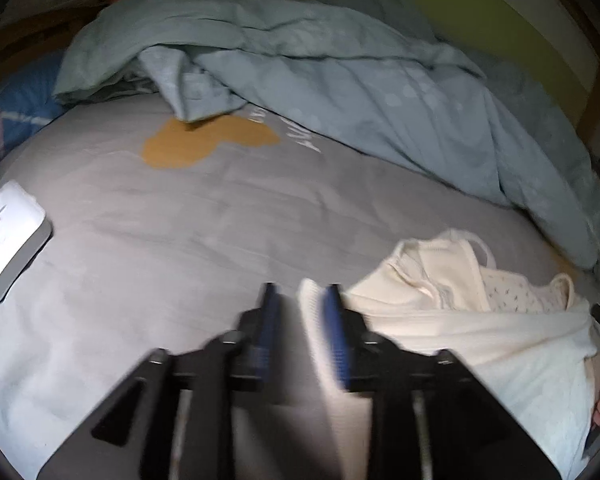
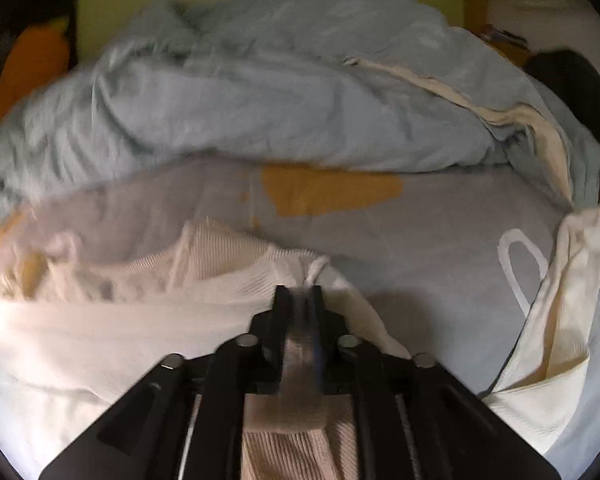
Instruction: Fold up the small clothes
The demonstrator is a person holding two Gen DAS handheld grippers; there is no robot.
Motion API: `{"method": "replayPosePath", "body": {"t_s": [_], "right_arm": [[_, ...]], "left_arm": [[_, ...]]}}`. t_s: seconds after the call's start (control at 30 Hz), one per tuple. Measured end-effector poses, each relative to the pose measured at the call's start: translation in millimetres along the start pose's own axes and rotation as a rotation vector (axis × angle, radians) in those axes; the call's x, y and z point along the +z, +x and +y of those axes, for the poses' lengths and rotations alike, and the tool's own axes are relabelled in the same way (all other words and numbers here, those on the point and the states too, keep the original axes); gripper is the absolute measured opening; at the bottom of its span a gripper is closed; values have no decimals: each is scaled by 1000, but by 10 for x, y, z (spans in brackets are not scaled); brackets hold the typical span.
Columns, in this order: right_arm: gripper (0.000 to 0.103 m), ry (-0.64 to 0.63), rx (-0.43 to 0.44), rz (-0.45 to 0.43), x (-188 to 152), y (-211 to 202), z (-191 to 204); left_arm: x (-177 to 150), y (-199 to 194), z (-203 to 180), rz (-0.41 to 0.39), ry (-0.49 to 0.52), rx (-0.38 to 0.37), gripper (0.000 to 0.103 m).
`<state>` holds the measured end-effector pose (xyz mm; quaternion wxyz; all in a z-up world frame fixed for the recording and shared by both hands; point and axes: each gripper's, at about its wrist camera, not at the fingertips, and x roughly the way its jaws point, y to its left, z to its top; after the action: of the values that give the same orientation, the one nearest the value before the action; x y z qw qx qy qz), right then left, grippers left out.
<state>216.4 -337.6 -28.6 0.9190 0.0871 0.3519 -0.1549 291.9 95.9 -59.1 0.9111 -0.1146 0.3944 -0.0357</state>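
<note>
A small cream ribbed garment lies crumpled on the grey bed sheet, stretched between both grippers. My left gripper has its blue-padded jaws a little apart, and the garment's left edge lies between them, against the right pad. My right gripper is shut on the garment's right end; cream ribbed cloth spreads to its left and hangs under it. A spotted inner layer shows in the folds.
A rumpled light-blue duvet fills the far side of the bed. A second cream cloth lies at the right. A white box-like object sits at the left edge. The sheet has an orange print.
</note>
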Motion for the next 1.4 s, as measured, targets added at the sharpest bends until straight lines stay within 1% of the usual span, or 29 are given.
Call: {"method": "replayPosePath", "body": {"t_s": [0.03, 0.1, 0.17, 0.23, 0.27, 0.3, 0.37, 0.4, 0.43, 0.47, 0.5, 0.57, 0.63, 0.67, 0.7, 0.77, 0.83, 0.93, 1.0, 1.07, 1.1, 1.13, 1.17, 1.2, 1.27, 1.3, 1.33, 1.37, 1.4], "right_arm": [[53, 24, -11, -37, 19, -98, -88], [55, 41, -8, -110, 38, -340, -219], [55, 33, 29, -115, 64, -512, -314], [55, -9, 107, -64, 33, -641, -326], [55, -67, 158, -1, -8, -640, -288], [55, -102, 176, 41, -37, -613, -251], [55, -171, 157, 136, -121, -488, -168], [49, -189, 141, 155, -160, -421, -143], [43, -200, 121, 175, -183, -348, -133], [41, -196, 116, 191, -192, -283, -126], [37, -185, 148, 201, -198, -227, -136], [31, -181, 201, 190, -181, -178, -124], [12, -177, 212, 184, -125, -151, -96], [8, -165, 207, 176, -96, -167, -101], [0, -147, 196, 143, -81, -265, -114], [0, -110, 226, 86, -20, -448, -166], [0, -84, 248, 70, 6, -606, -198], [0, -80, 256, 81, 51, -788, -247], [0, -73, 257, 72, 24, -812, -269], [19, -75, 272, 93, -20, -713, -258], [39, -74, 272, 93, -53, -661, -257], [46, -77, 276, 87, -92, -616, -237], [45, -92, 279, 87, -126, -568, -207], [45, -111, 260, 97, -155, -500, -166], [45, -106, 242, 124, -184, -343, -125], [41, -93, 240, 140, -190, -274, -120], [18, -83, 242, 155, -189, -217, -118], [10, -79, 249, 175, -187, -168, -109], [6, -79, 247, 180, -187, -153, -102]], "left_arm": [[-3, -35, 36, -10, -11, -11, 33], [-49, -193, 38, -39, -3, -27, 34], [-144, -441, -22, -81, 18, -50, 39], [-292, -671, -61, -107, 51, -94, 54], [-377, -725, -97, -92, 72, -109, 56], [-458, -731, -140, -68, 95, -126, 56], [-561, -611, -246, 14, 146, -132, 56], [-584, -502, -301, 69, 173, -108, 56], [-598, -434, -320, 97, 187, -92, 56], [-603, -418, -318, 103, 190, -95, 55], [-597, -434, -294, 102, 182, -117, 54], [-596, -439, -225, 112, 157, -169, 39], [-576, -412, -174, 129, 123, -209, 12], [-574, -429, -162, 122, 112, -231, 8], [-571, -485, -159, 96, 111, -235, 7], [-556, -569, -161, 56, 113, -238, 7], [-540, -575, -139, 63, 101, -246, 7], [-519, -500, -77, 108, 71, -247, 8], [-513, -514, -24, 104, 47, -251, 9], [-514, -536, 3, 91, 37, -249, 10], [-517, -537, 7, 91, 37, -247, 11], [-522, -532, 3, 92, 41, -239, 14], [-526, -523, -3, 94, 48, -230, 15], [-534, -509, -15, 102, 55, -223, 22], [-536, -492, -16, 106, 60, -215, 23], [-534, -490, -11, 106, 59, -217, 23], [-535, -483, -3, 107, 57, -221, 23], [-533, -465, 6, 113, 52, -222, 23], [-532, -450, 12, 121, 48, -223, 23]]}}
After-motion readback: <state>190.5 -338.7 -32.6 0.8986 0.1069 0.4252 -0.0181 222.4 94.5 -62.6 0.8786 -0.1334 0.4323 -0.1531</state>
